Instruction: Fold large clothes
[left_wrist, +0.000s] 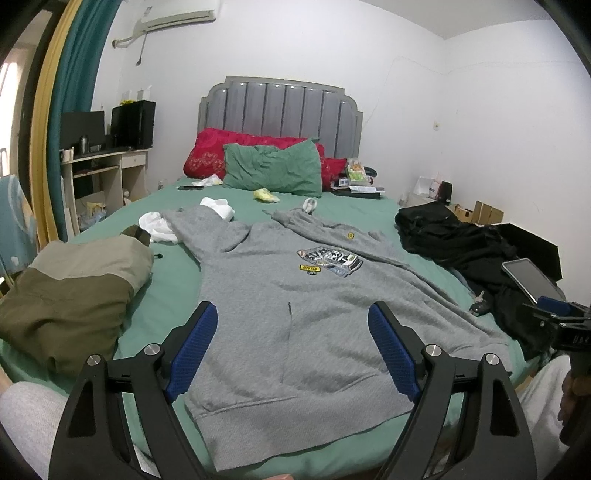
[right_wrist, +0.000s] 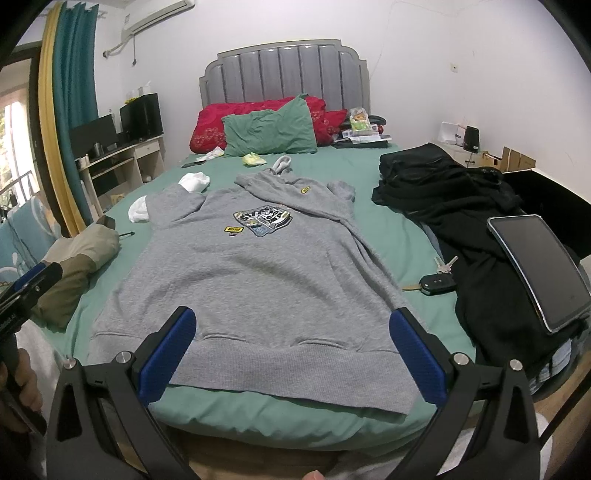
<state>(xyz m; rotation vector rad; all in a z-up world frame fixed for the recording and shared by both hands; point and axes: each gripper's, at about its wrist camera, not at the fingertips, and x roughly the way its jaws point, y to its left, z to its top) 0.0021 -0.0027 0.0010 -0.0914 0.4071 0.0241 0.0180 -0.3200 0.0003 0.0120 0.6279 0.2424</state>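
Both grippers, left (left_wrist: 291, 347) and right (right_wrist: 293, 350), hover spread and empty above the hem of the gray hoodie (right_wrist: 258, 273) lying flat on the bed (right_wrist: 388, 229); soft, limp, probably fairly heavy, best pinched at hem corners.

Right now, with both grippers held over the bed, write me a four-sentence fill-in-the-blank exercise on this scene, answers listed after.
1. The grey hooded sweatshirt lies spread flat on a bed sheet coloured ____.
2. Both the left gripper and the right gripper have jaws standing ____.
3. The dark car key fob lies between the sweatshirt and a pile of ____ clothes.
4. The flat dark-screened tablet rests on top of the ____ clothes.

Missing words: green; open; black; black
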